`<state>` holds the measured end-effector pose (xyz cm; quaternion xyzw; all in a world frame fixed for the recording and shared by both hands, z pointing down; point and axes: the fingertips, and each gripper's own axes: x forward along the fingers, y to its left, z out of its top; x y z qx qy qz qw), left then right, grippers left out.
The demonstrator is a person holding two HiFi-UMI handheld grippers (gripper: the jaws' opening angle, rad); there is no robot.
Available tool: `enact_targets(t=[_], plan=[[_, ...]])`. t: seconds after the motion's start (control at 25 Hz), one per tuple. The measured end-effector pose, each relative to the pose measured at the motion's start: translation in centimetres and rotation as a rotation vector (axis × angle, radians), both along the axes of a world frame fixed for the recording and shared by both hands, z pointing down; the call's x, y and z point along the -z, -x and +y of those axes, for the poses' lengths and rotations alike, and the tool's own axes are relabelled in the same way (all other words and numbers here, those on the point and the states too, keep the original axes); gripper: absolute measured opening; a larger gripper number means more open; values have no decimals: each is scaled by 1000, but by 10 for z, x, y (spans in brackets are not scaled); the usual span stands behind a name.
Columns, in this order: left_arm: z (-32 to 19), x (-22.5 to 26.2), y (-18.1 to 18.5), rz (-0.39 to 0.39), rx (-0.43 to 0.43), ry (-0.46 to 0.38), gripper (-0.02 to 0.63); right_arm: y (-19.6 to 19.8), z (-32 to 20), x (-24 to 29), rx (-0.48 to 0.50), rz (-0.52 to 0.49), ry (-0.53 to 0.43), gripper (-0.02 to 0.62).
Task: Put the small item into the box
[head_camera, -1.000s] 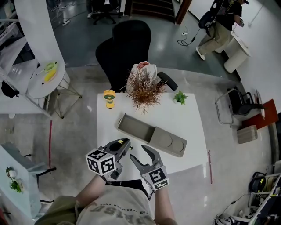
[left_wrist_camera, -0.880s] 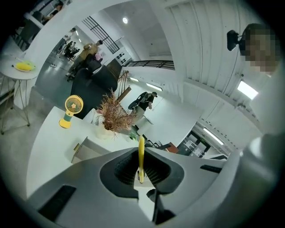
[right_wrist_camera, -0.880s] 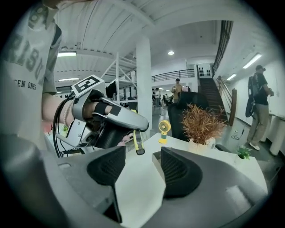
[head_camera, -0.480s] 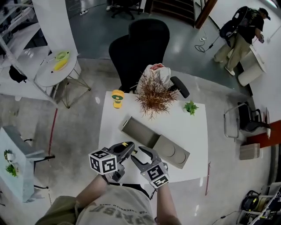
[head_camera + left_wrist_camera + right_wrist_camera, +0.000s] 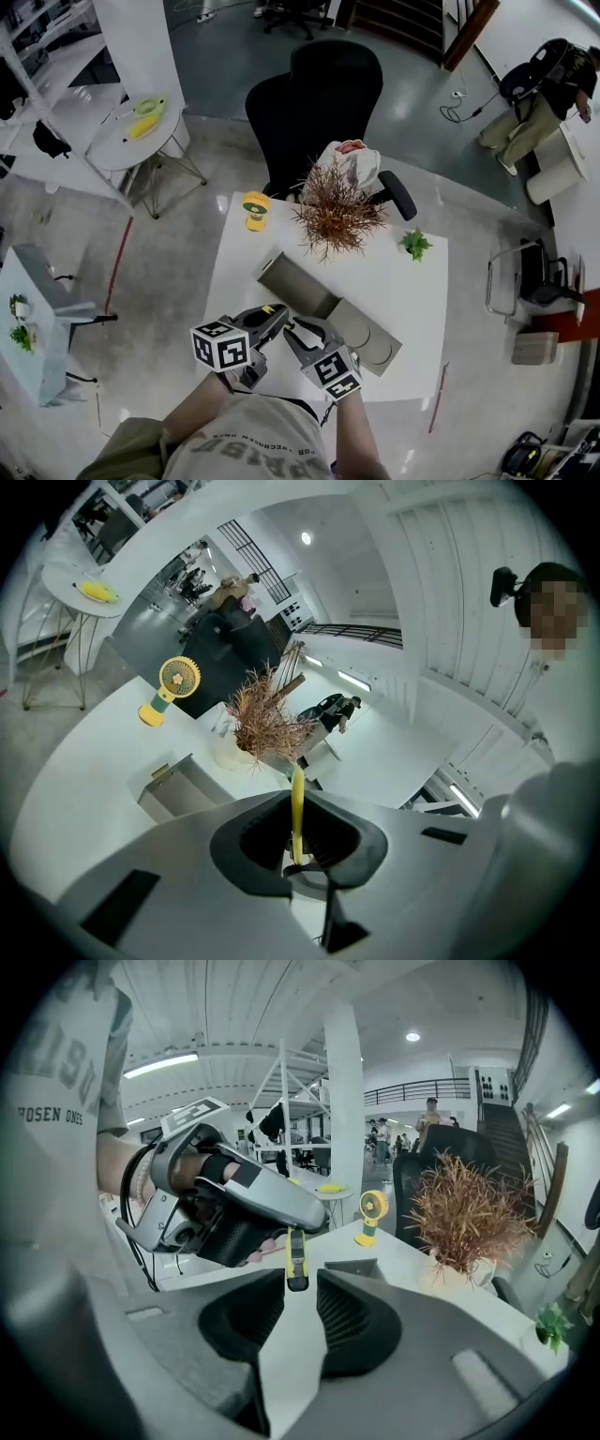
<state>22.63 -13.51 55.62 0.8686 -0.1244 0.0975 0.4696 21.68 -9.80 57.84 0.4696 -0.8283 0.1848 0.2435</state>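
Low centre of the head view: left gripper point(image 5: 278, 317) clamped on a thin yellow item point(image 5: 297, 803); right gripper point(image 5: 300, 1290) half open, jaws just closing about the item's tip, not yet pinching.

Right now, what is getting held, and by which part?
The left gripper pinches the small yellow item by one end. The right gripper has just been closing its jaws around the free end, not yet pressing.
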Motion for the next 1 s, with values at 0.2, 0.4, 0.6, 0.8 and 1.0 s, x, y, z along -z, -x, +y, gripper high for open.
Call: enact_targets(t=[0.2, 0.4, 0.6, 0.8, 1.0], plan=[[0, -5, -6, -5, 29, 19, 31, -6, 2, -3, 44, -2, 12, 63], [1, -11, -10, -8, 51, 34, 31, -11, 4, -8, 60, -5, 41, 60], [1, -14, -11, -16, 57, 40, 31, -9, 4, -11, 71, -12, 62, 58], [0, -12, -13, -30, 37, 2, 34, -10, 3, -10, 68, -22, 69, 58], [-2, -2, -15, -61, 11, -109, 217, -16, 1, -11, 73, -21, 66, 58]])
